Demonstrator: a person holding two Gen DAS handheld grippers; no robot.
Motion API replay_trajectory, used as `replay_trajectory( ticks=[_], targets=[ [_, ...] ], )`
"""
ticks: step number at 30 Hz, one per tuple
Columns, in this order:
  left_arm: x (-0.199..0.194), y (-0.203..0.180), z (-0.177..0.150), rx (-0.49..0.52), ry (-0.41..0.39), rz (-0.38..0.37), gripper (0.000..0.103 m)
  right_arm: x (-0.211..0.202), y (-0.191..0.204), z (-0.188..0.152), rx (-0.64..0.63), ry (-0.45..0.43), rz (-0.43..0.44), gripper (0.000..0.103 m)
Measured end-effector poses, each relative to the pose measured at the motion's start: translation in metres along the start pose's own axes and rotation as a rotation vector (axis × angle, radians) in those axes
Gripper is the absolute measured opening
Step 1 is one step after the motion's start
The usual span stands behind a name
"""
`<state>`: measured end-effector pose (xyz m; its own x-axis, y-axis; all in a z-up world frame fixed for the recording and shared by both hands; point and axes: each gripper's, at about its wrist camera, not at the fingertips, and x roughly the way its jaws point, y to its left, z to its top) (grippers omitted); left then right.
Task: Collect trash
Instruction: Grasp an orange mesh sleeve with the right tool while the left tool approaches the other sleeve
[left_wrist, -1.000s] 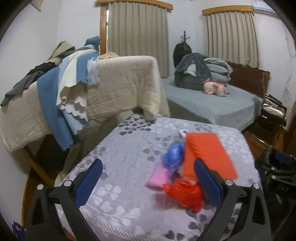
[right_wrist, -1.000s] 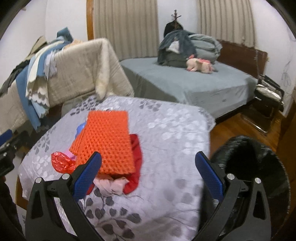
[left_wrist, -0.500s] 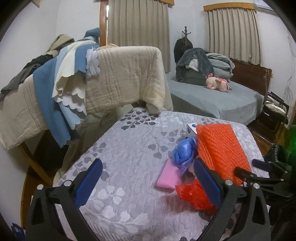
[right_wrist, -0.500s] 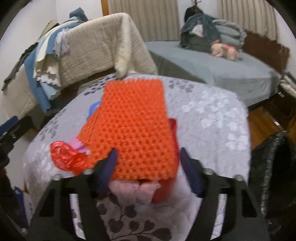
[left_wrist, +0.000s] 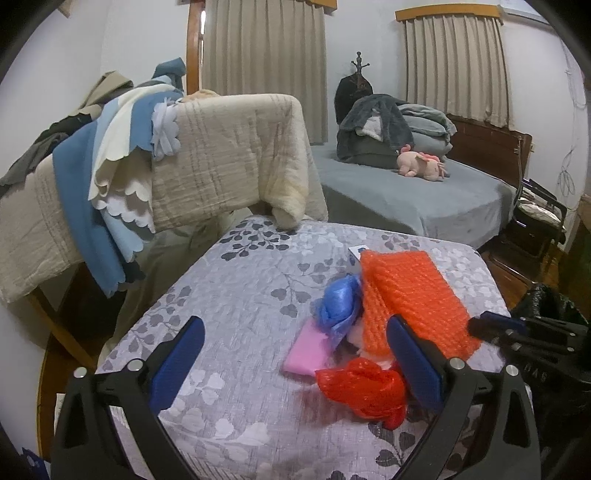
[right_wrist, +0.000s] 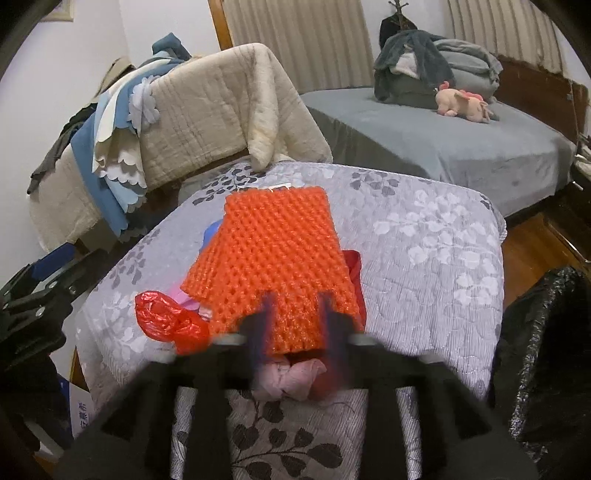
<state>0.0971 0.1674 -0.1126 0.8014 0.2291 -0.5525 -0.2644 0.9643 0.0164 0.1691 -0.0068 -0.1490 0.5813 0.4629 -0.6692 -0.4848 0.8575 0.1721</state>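
Observation:
A pile of trash lies on the table with the grey leaf-print cloth (left_wrist: 236, 295). On top is an orange foam net sheet (right_wrist: 273, 254), also in the left wrist view (left_wrist: 410, 295). Beside it are a crumpled red plastic bag (left_wrist: 364, 387), a blue plastic bag (left_wrist: 340, 302), a pink flat piece (left_wrist: 306, 350) and a pinkish wad (right_wrist: 291, 376). My right gripper (right_wrist: 295, 314) is blurred, its fingers close together around the near edge of the orange sheet. My left gripper (left_wrist: 291, 358) is open and empty above the table, left of the pile.
A black trash bag (right_wrist: 543, 350) stands open to the right of the table. Blankets hang over a rack (left_wrist: 207, 155) behind the table. A grey bed (left_wrist: 406, 195) with a pink plush toy (left_wrist: 421, 166) is further back. A dark chair (left_wrist: 535, 221) stands by the right wall.
My right gripper moved forward onto the pile and its fingers closed in from wide open onto the orange sheet's near edge. My left gripper stayed open and shifted slightly.

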Motion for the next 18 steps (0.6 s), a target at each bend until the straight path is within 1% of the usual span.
replay_trajectory(
  ticks=[1, 2, 3, 4, 8, 9, 10, 11, 13, 15, 18],
  targets=[
    [0.000, -0.001, 0.000, 0.001, -0.001, 0.001, 0.097, 0.002, 0.001, 0.000, -0.006, 0.001, -0.013, 0.060],
    [0.000, -0.001, 0.000, 0.000, -0.002, 0.003, 0.097, 0.004, 0.002, -0.001, -0.014, 0.006, -0.018, 0.063],
    [0.000, -0.001, -0.001, -0.001, -0.001, 0.003, 0.097, 0.009, 0.004, -0.002, -0.025, 0.017, -0.023, 0.069],
    [0.000, -0.002, -0.002, -0.001, 0.001, 0.005, 0.097, 0.014, 0.006, -0.002, -0.031, 0.028, -0.032, 0.073],
    [0.004, 0.000, -0.004, 0.002, 0.013, 0.011, 0.097, 0.032, 0.003, -0.003, -0.014, 0.077, -0.030, 0.073],
    [0.005, 0.001, -0.004, 0.003, 0.015, 0.012, 0.097, 0.034, 0.003, -0.003, -0.009, 0.086, -0.015, 0.060],
    [0.006, 0.002, -0.004, 0.003, 0.016, 0.012, 0.097, 0.036, 0.002, -0.003, -0.006, 0.092, 0.019, 0.045],
    [0.007, 0.003, -0.004, 0.002, 0.017, 0.013, 0.097, 0.036, 0.004, -0.003, -0.010, 0.091, 0.025, 0.043],
    [0.008, 0.005, -0.003, -0.004, 0.017, 0.017, 0.097, 0.032, 0.008, -0.003, -0.039, 0.075, 0.032, 0.027],
    [0.009, 0.007, -0.004, -0.010, 0.020, 0.016, 0.097, 0.025, 0.011, -0.002, -0.059, 0.062, 0.040, 0.025],
    [0.009, 0.006, -0.003, -0.009, 0.018, 0.012, 0.097, 0.012, 0.008, 0.002, -0.041, 0.028, 0.056, 0.024]
  ],
)
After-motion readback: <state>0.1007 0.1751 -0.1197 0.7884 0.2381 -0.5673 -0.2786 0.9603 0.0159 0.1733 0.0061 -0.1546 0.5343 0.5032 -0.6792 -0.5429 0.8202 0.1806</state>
